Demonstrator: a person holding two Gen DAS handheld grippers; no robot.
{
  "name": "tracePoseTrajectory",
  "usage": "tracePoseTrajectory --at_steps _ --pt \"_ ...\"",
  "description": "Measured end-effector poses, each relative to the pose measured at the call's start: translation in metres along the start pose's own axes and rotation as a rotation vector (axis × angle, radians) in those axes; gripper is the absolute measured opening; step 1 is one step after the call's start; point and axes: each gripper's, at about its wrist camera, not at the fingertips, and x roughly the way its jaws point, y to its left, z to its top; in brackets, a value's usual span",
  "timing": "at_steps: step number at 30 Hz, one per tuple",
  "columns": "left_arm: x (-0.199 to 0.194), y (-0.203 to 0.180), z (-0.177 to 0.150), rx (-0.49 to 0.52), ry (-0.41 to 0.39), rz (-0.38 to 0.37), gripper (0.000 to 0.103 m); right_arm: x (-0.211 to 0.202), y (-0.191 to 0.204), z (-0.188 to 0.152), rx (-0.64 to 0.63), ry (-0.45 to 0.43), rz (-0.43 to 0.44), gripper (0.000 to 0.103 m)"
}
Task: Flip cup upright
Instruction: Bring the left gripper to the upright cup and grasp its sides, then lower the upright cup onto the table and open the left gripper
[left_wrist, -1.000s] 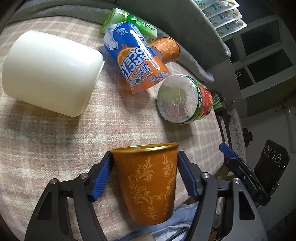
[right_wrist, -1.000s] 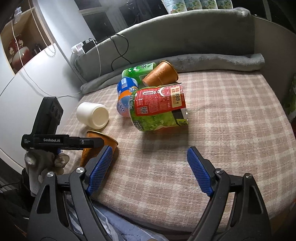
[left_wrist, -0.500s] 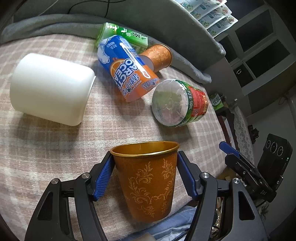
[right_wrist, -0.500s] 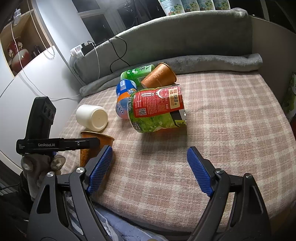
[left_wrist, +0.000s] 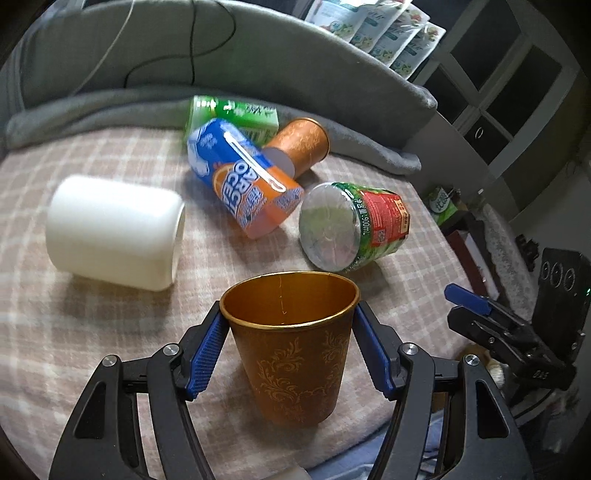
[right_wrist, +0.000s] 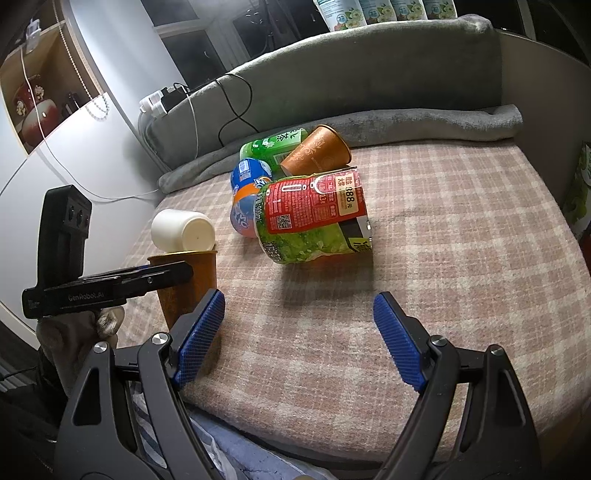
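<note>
Cup: the orange cup (left_wrist: 291, 345) stands upright on the plaid blanket (left_wrist: 92, 325), at 6 o'clock in the left wrist view and 9 o'clock in the right wrist view (right_wrist: 188, 284), near the blanket's front edge.
Axis: long axis vertical, mouth up, base down.
Contents: the gold inside that shows holds nothing.
Left gripper: the left gripper (left_wrist: 290, 347) has its blue pads (left_wrist: 205, 354) against the cup's two sides just below the rim, holding it.
Right gripper: the right gripper (right_wrist: 297, 339) is spread wide with nothing between its pads, above bare blanket at 6 o'clock in its own view; it appears at 4 o'clock in the left view (left_wrist: 506, 332).
White cup: white cup (left_wrist: 114, 232) on its side at 10 o'clock of the orange cup, well apart.
Bottle: green bottle (left_wrist: 351, 225) on its side at 1 o'clock, its base toward the left camera.
Pile: blue-orange bottle (left_wrist: 243, 181), green carton (left_wrist: 232, 114) and second orange cup (left_wrist: 301, 146) all lie flat at 12 o'clock, touching; the contents of these containers cannot be told.
Backing: grey cushion (left_wrist: 258, 55) behind them.
</note>
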Motion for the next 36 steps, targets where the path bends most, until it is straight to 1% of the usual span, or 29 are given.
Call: tracePoseTrajectory --at_steps 7,16,23,28,36 --pt "0.001 -0.009 -0.001 0.059 -0.032 0.041 0.067 0.0 -0.004 -0.001 0.016 -0.003 -0.001 0.085" --pt "0.004 -0.018 0.003 0.132 -0.126 0.113 0.067 0.001 -0.005 -0.001 0.019 -0.003 -0.001 0.085" --pt "0.007 -0.026 0.003 0.194 -0.178 0.169 0.067 0.002 -0.007 -0.003 0.024 -0.004 -0.003 0.085" --pt "0.01 -0.028 0.001 0.21 -0.189 0.182 0.067 0.002 -0.007 -0.003 0.03 -0.004 0.0 0.085" --pt "0.007 -0.027 -0.003 0.206 -0.189 0.175 0.068 0.0 -0.006 -0.003 0.039 -0.009 0.003 0.085"
